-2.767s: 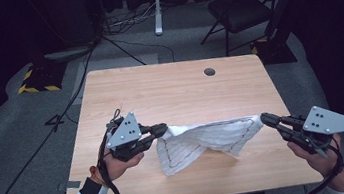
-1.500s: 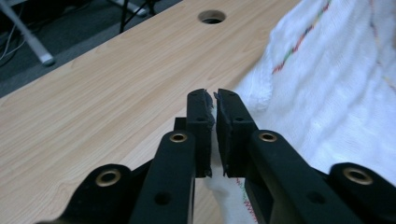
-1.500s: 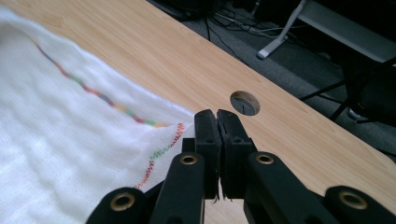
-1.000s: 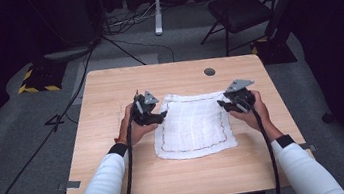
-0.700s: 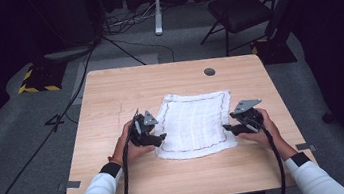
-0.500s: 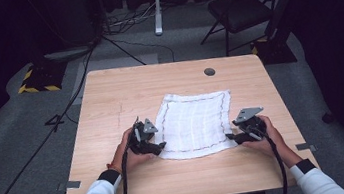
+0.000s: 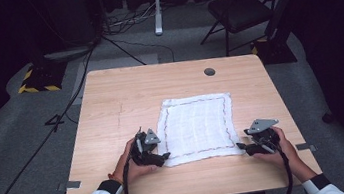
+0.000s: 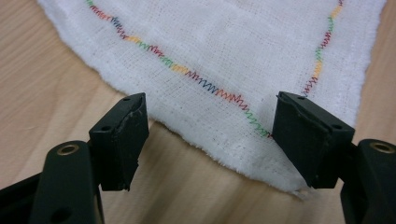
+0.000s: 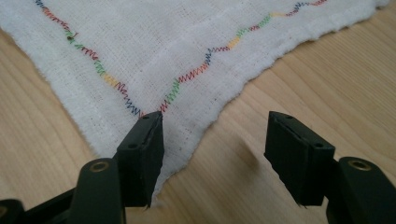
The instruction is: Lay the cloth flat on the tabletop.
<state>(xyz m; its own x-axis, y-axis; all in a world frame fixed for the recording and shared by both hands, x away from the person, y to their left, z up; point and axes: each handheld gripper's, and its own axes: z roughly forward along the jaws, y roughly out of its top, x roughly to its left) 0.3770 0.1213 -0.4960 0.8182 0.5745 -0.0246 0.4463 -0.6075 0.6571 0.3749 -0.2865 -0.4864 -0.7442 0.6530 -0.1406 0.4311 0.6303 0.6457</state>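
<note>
Cloth (image 7: 197,128), white woven gauze with zigzag stitching, lies flat; both grippers' jaws spread.

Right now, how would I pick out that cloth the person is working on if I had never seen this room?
Find the light wooden table in the dark room. On its near half, between the left gripper and the right gripper, a white woven cloth lies spread flat. A zigzag line of many-coloured stitching just inside its edges sets it apart.

High overhead forward view; two close gripper views, sharing cloth (image 7: 195,126)
</note>
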